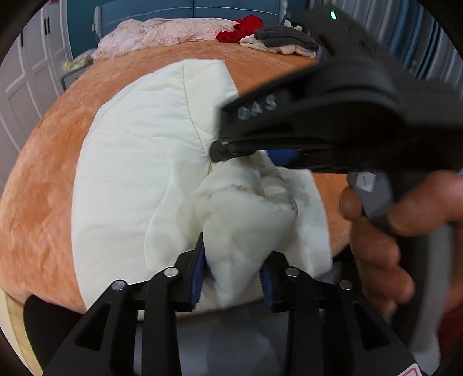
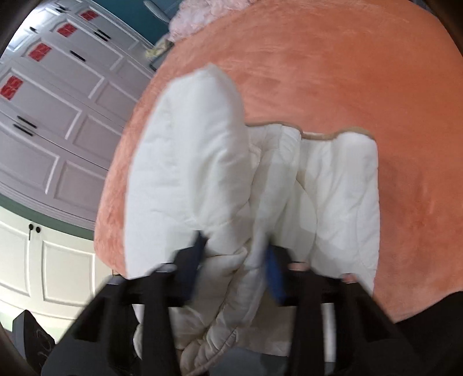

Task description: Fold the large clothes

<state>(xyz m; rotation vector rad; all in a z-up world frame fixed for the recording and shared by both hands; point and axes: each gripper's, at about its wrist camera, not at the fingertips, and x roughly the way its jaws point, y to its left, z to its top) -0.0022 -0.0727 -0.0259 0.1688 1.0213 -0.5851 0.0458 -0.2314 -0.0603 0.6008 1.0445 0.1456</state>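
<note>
A large cream quilted garment (image 1: 139, 162) lies on the orange plush bed cover (image 1: 43, 179). My left gripper (image 1: 233, 274) is shut on a bunched fold of it at the near edge. My right gripper (image 1: 220, 147) reaches in from the right in the left wrist view, its tips pinching the same garment just above the left gripper. In the right wrist view the garment (image 2: 185, 173) is bunched between the blue pads of the right gripper (image 2: 235, 260), which is shut on it; this view is blurred.
A pink lacy cloth (image 1: 162, 34), a red garment (image 1: 243, 27) and a dark grey and cream pile (image 1: 283, 42) lie at the far end of the bed. White wardrobe doors (image 2: 58, 115) stand to the left of the bed.
</note>
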